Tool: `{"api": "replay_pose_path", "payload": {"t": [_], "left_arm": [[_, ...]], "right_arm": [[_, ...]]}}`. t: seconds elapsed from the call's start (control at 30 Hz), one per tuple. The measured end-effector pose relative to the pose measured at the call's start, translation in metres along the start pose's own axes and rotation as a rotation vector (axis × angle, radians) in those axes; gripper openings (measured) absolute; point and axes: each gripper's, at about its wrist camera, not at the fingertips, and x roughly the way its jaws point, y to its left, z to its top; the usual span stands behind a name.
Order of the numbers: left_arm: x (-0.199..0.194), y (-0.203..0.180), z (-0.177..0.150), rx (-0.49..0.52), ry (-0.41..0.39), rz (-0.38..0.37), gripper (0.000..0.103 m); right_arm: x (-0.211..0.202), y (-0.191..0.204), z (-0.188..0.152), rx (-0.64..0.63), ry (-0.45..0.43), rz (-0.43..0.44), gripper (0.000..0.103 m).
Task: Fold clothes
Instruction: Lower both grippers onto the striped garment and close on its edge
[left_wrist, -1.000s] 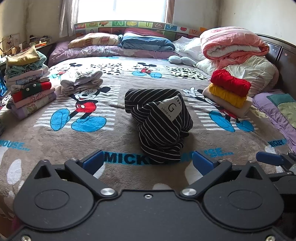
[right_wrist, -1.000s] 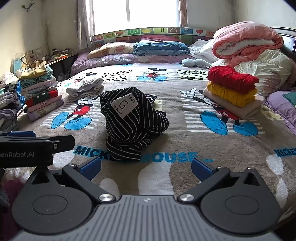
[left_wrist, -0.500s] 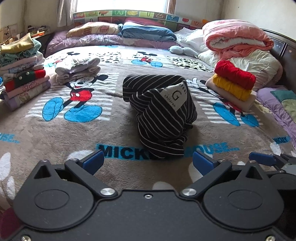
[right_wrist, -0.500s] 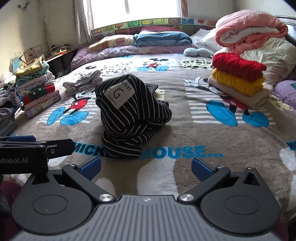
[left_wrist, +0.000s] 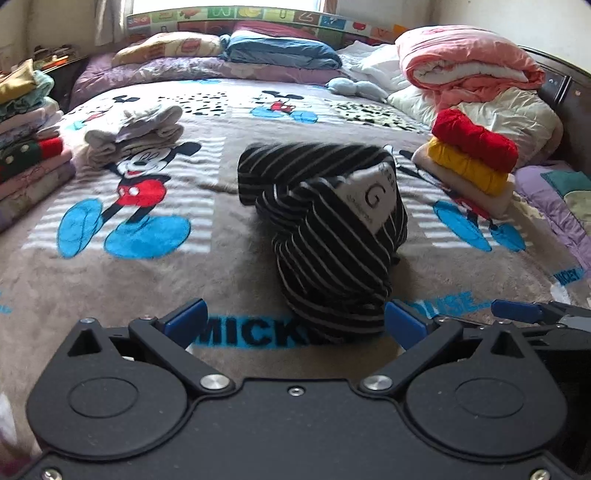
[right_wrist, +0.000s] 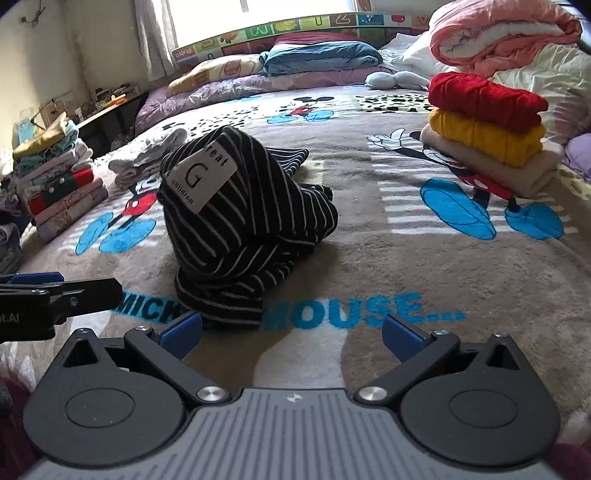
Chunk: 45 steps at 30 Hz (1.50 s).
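Observation:
A crumpled black garment with thin white stripes and a white "G" patch (left_wrist: 325, 236) lies heaped in the middle of the Mickey Mouse blanket (left_wrist: 122, 280). It also shows in the right wrist view (right_wrist: 236, 229). My left gripper (left_wrist: 293, 325) is open and empty, just in front of the heap's near edge. My right gripper (right_wrist: 291, 334) is open and empty, its left finger close to the heap's near edge. The left gripper's tip (right_wrist: 74, 295) shows at the left of the right wrist view.
Folded red, yellow and beige sweaters (left_wrist: 469, 158) are stacked at the right. A tall stack of folded clothes (right_wrist: 59, 177) stands at the left edge. A small pale folded pile (left_wrist: 136, 133) lies behind. Pillows and a pink quilt (left_wrist: 465, 62) sit at the headboard.
Both grippers have moved forward and lower toward the striped garment, which now looks larger and nearer. Both stay open. The garment has not moved.

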Motion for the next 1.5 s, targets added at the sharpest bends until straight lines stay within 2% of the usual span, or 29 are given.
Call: {"api": "replay_pose_path", "payload": {"t": [0.07,0.17,0.23,0.4,0.5,0.57,0.67,0.77,0.87,0.97,1.07,1.1,1.13,1.17,1.2,1.23,1.37,1.5], "left_arm": [[0.005,0.004,0.01,0.015,-0.008,-0.012,0.103],[0.011,0.008,0.029,0.055,0.018,-0.085,0.103],[0.013,0.008,0.04,0.076,0.017,-0.107,0.103],[0.021,0.013,0.065,0.114,-0.002,-0.128,0.103],[0.03,0.02,0.082,0.124,-0.016,-0.128,0.102],[0.036,0.024,0.096,0.141,-0.031,-0.133,0.099],[0.05,0.027,0.117,0.171,-0.034,-0.15,0.084],[0.073,0.032,0.136,0.159,0.002,-0.174,0.077],[0.107,0.041,0.152,0.106,0.074,-0.208,0.073],[0.139,0.048,0.163,0.079,0.166,-0.244,0.073],[0.16,0.051,0.161,0.093,0.237,-0.236,0.072],[0.162,0.052,0.158,0.1,0.251,-0.238,0.066],[0.16,0.052,0.153,0.111,0.253,-0.248,0.054],[0.156,0.051,0.149,0.125,0.248,-0.263,0.046],[0.15,0.051,0.144,0.137,0.236,-0.268,0.043],[0.143,0.052,0.138,0.147,0.221,-0.27,0.042],[0.115,0.056,0.115,0.153,0.183,-0.318,0.042],[0.091,0.057,0.094,0.193,0.152,-0.359,0.041]], "right_arm": [[0.004,-0.007,0.006,0.017,-0.018,0.017,0.103],[0.009,-0.016,0.018,0.043,-0.068,0.023,0.103],[0.014,-0.024,0.031,0.086,-0.106,0.041,0.103],[0.036,-0.043,0.065,0.152,-0.182,0.088,0.103],[0.058,-0.058,0.084,0.19,-0.187,0.096,0.103],[0.071,-0.067,0.093,0.214,-0.193,0.085,0.103],[0.093,-0.083,0.095,0.252,-0.182,0.129,0.103],[0.109,-0.098,0.084,0.32,-0.171,0.173,0.103],[0.122,-0.104,0.078,0.365,-0.135,0.274,0.1],[0.132,-0.105,0.075,0.376,-0.104,0.371,0.086],[0.141,-0.106,0.072,0.386,-0.074,0.467,0.077],[0.142,-0.102,0.073,0.359,-0.062,0.488,0.073],[0.142,-0.098,0.074,0.325,-0.051,0.505,0.07],[0.141,-0.093,0.073,0.289,-0.042,0.511,0.069],[0.14,-0.089,0.074,0.251,-0.036,0.516,0.066],[0.137,-0.086,0.074,0.218,-0.034,0.516,0.063],[0.122,-0.079,0.073,0.108,-0.034,0.528,0.063],[0.108,-0.079,0.068,0.044,0.005,0.61,0.063]]}}
